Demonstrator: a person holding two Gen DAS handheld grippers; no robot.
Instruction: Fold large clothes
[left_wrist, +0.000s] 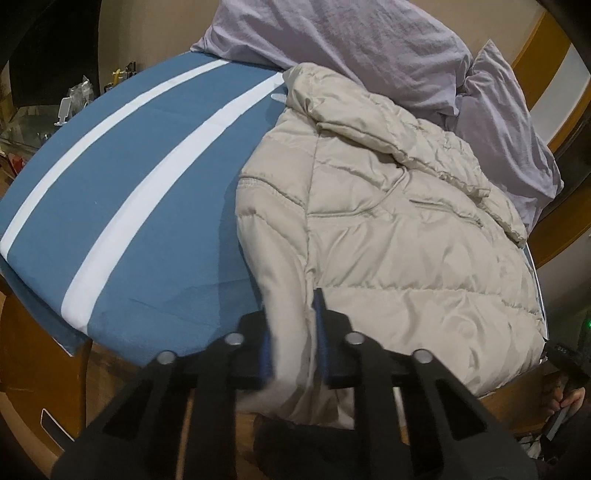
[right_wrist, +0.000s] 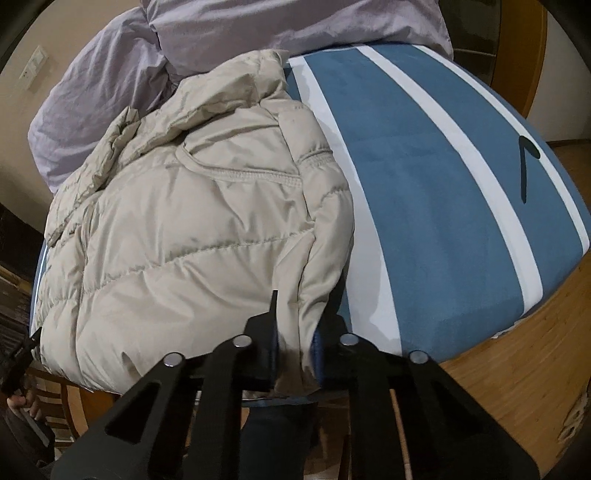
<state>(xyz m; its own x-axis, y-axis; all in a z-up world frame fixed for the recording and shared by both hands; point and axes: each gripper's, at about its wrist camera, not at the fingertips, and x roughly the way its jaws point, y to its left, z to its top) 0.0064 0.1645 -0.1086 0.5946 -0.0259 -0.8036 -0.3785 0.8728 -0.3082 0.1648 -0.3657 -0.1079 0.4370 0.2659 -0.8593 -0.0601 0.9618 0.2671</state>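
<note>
A beige quilted puffer jacket (left_wrist: 388, 229) lies spread on a bed with a blue and white striped sheet (left_wrist: 122, 192), collar toward the far end. In the left wrist view my left gripper (left_wrist: 293, 332) is shut on the jacket's near left hem, with pale fabric bunched between the blue pads. In the right wrist view the same jacket (right_wrist: 192, 229) fills the left half. There my right gripper (right_wrist: 295, 338) is shut on its near right hem corner, and the fabric hangs down between the fingers over the bed's edge.
A crumpled lilac duvet (left_wrist: 369, 48) is piled at the far end behind the collar. The striped sheet (right_wrist: 443, 192) carries a thin black mark (right_wrist: 524, 166). A wooden bed frame (left_wrist: 33, 350) and wood floor (right_wrist: 517, 369) border the near side. A hand (right_wrist: 18, 402) shows at the frame's edge.
</note>
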